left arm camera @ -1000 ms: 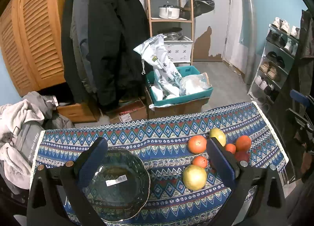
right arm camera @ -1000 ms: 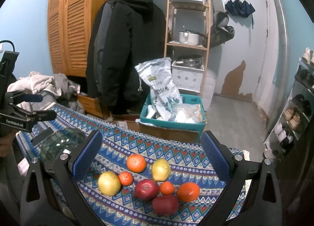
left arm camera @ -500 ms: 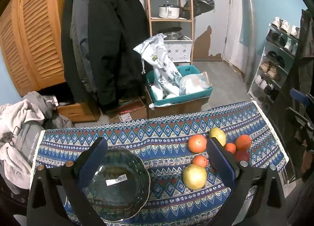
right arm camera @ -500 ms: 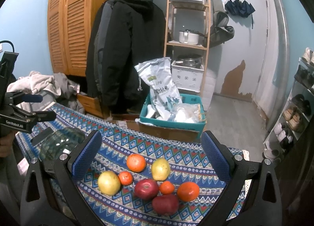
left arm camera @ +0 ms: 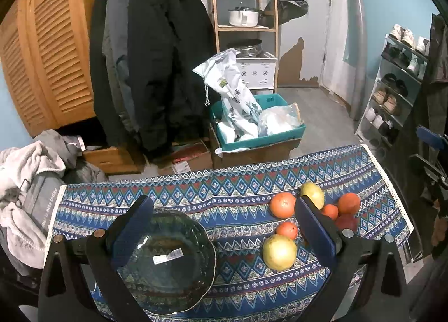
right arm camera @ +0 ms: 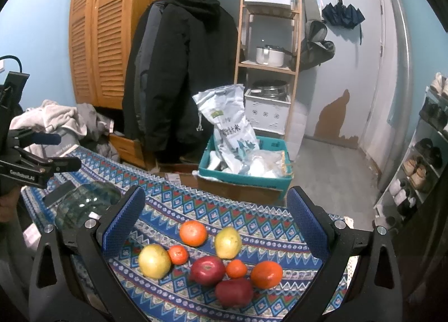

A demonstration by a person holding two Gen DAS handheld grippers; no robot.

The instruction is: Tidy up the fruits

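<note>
A dark glass bowl [left arm camera: 168, 260] with a sticker inside sits on the patterned cloth [left arm camera: 224, 193], low between the fingers of my open left gripper [left arm camera: 221, 204]. Several fruits lie in a cluster to its right: a yellow apple [left arm camera: 279, 252], oranges [left arm camera: 282, 204] and a pear [left arm camera: 313, 194]. In the right wrist view my open right gripper [right arm camera: 215, 196] hovers over that cluster: yellow apple [right arm camera: 154, 261], orange [right arm camera: 193, 233], pear [right arm camera: 228, 242], red apples [right arm camera: 207, 270], tangerines [right arm camera: 236, 268]. Both grippers hold nothing. The bowl [right arm camera: 84, 204] stands left of the fruit.
The left gripper [right arm camera: 42, 165] shows at the left edge of the right wrist view. Beyond the table's far edge stand a teal bin on cardboard boxes [left arm camera: 257, 131], hanging coats [left arm camera: 151, 70], a wooden shelf [left arm camera: 246, 14] and a shoe rack [left arm camera: 397, 89]. Clothes [left arm camera: 25, 170] are piled at left.
</note>
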